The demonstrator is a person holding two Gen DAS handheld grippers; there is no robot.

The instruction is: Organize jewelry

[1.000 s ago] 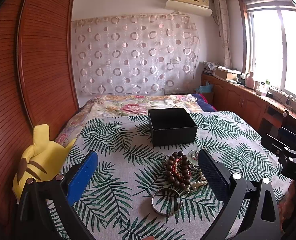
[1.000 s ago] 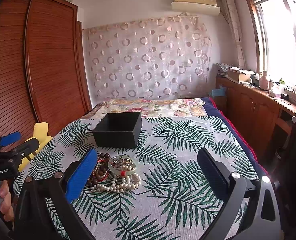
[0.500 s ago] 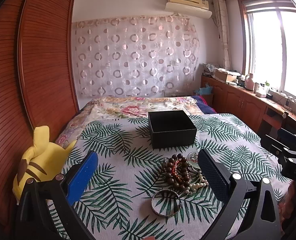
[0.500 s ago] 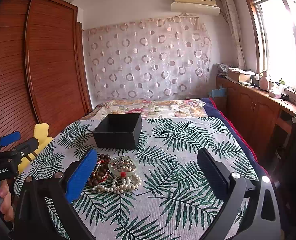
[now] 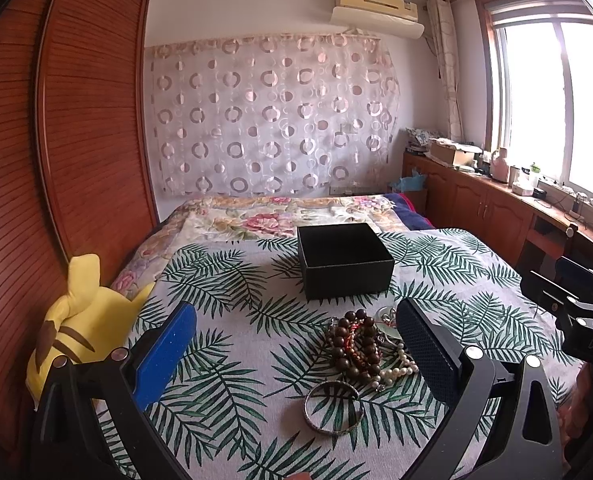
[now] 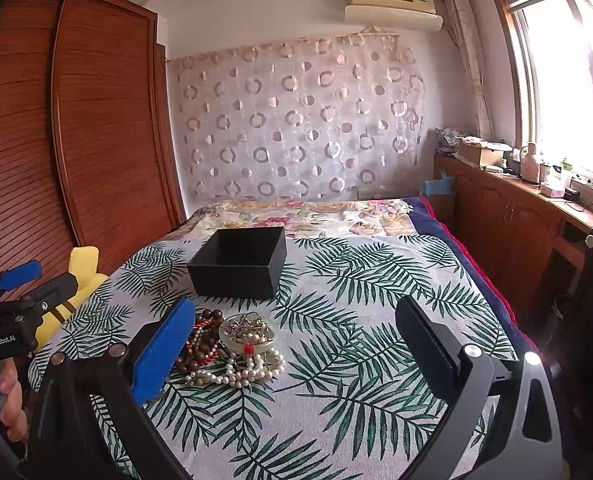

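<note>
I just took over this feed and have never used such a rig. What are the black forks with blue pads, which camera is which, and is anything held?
The forks are handheld two-finger grippers, each carrying its own camera. One view looks along the left gripper, the other along the right gripper; both are open and hold nothing. On the palm-leaf bedspread lie brown wooden beads, a pearl strand, a bangle, a small dish of trinkets and an open black box.
</note>
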